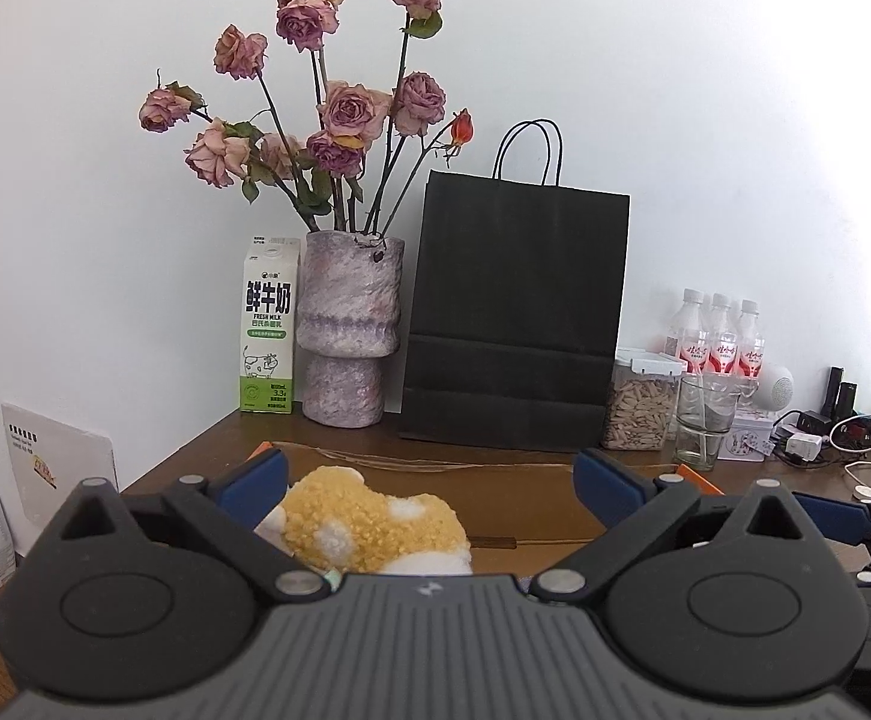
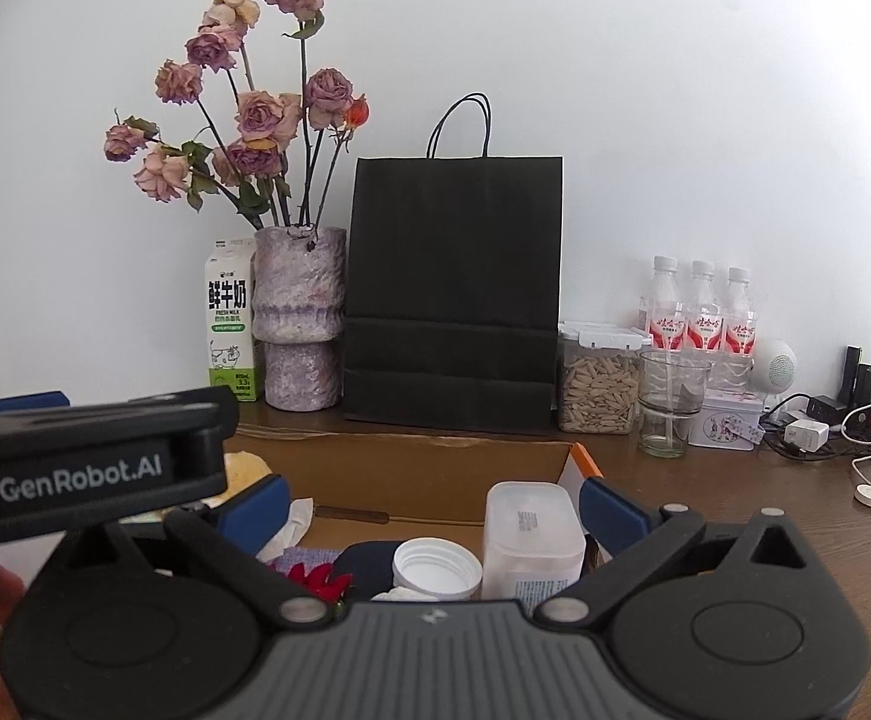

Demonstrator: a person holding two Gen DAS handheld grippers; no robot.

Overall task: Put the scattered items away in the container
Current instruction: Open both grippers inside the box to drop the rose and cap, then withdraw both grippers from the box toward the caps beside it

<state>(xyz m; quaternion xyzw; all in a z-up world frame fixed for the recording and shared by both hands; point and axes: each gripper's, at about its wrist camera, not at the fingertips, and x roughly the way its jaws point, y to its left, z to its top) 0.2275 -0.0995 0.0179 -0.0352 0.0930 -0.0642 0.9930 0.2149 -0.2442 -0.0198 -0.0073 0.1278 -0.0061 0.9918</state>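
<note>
1. Surface [image 2: 735, 540], brown wood, carries everything: one cardboard box [image 2: 435, 462] standing open at the near edge as the container, with clutter ranged along the wall behind it.
2. Box already holds one yellow-and-white plush toy [image 1: 369, 525], one translucent tub [image 2: 528, 531] standing upright at the right side, one white screw lid [image 2: 435, 567] just beside the tub, one red item [image 2: 315, 579], too hidden to identify, and some crumpled white paper [image 2: 291, 531].
3. Left hand-held gripper [image 1: 429, 480] hangs above the plush toy, jaws released wide, pads apart from the fabric; nothing held.
4. Right hand-held gripper [image 2: 432, 507] sits above the tub and lid, likewise spread wide and gripping nothing.
5. Step in hand, judged: the drop-off, with the plush toy and the tub lying free in the box.
6. Next move calls for lifting both clear of the box rim, then seeking whatever remains loose outside; none shows plainly here.
7. Behind, counted: one black paper bag [image 2: 453, 288], one vase [image 2: 300, 318] of dried roses, one milk carton [image 2: 230, 321], one jar of seeds [image 2: 598, 384], three bottles [image 2: 702, 312], one glass [image 2: 672, 402].
</note>
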